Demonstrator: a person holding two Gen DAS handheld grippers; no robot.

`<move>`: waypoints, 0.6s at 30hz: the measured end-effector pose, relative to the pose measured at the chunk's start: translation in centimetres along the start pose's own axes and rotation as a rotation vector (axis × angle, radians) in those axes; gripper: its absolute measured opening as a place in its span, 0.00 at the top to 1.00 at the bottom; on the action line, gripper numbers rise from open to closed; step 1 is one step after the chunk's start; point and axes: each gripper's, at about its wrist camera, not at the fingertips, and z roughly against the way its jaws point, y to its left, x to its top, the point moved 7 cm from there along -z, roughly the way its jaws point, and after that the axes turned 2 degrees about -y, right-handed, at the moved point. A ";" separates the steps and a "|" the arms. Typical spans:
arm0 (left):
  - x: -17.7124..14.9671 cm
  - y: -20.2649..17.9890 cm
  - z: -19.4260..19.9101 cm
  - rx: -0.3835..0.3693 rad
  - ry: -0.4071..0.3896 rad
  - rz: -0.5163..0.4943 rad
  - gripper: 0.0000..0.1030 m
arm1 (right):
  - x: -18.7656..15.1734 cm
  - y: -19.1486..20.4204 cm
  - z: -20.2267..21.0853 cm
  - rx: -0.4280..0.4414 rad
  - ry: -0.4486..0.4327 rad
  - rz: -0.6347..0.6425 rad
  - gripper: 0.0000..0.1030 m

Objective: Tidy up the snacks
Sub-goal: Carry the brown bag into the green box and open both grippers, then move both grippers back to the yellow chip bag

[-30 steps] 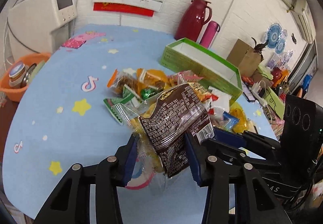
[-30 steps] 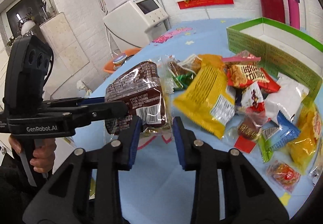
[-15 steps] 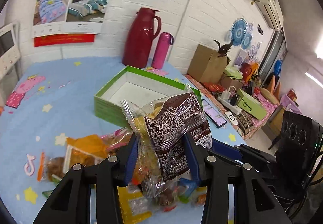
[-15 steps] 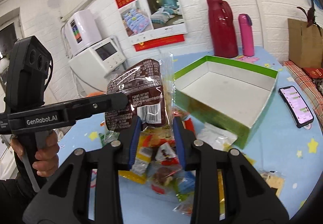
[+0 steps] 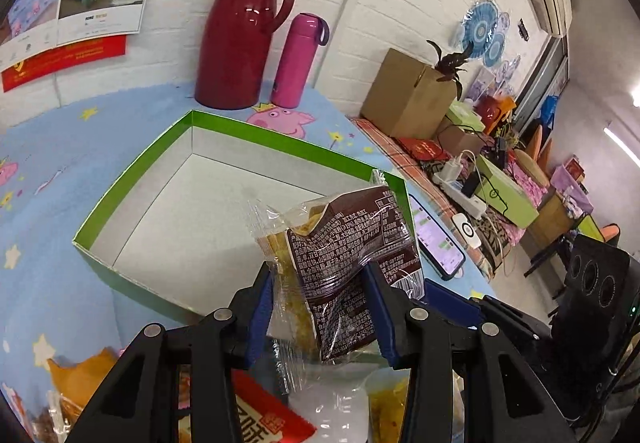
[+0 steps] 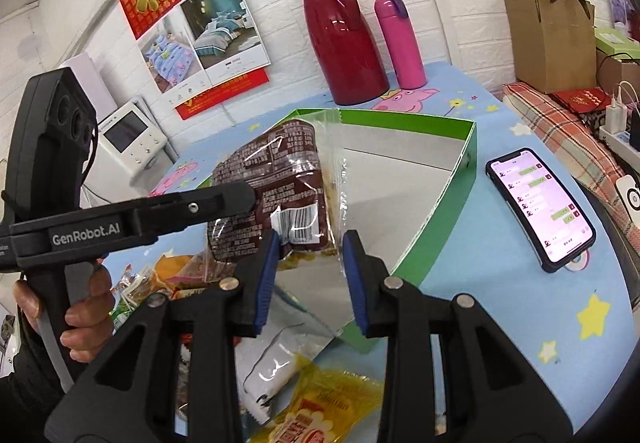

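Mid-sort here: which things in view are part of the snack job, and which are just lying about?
Job:
brown snack packet in left gripper
green box
yellow snack bag
right gripper, open

Lying about:
red thermos
pink bottle
phone

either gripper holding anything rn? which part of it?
Left gripper pinches the brown clear-edged plastic snack packet across its lower half, above the green cardboard box. Right gripper is open, holding nothing.
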 end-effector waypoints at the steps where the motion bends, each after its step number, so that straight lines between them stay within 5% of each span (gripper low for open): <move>1: 0.2 0.3 -0.3 0.000 -0.002 0.018 0.46 | 0.1 -0.2 -0.4 -0.012 0.005 0.014 0.60; 3: 0.2 0.8 -0.2 -0.017 -0.005 0.047 0.14 | 0.0 -0.2 -0.7 -0.039 0.011 0.050 0.32; 4: 0.0 1.2 0.3 0.004 -0.030 0.056 0.11 | -0.1 0.0 -0.6 -0.041 -0.004 0.065 0.27; 6: 0.0 1.9 1.1 0.057 -0.080 0.050 0.10 | -0.3 0.4 -0.3 -0.042 -0.013 0.096 0.18; 18: -2.4 3.1 8.1 0.171 -0.073 0.052 0.10 | -0.6 4.6 5.2 0.026 -0.070 0.097 0.10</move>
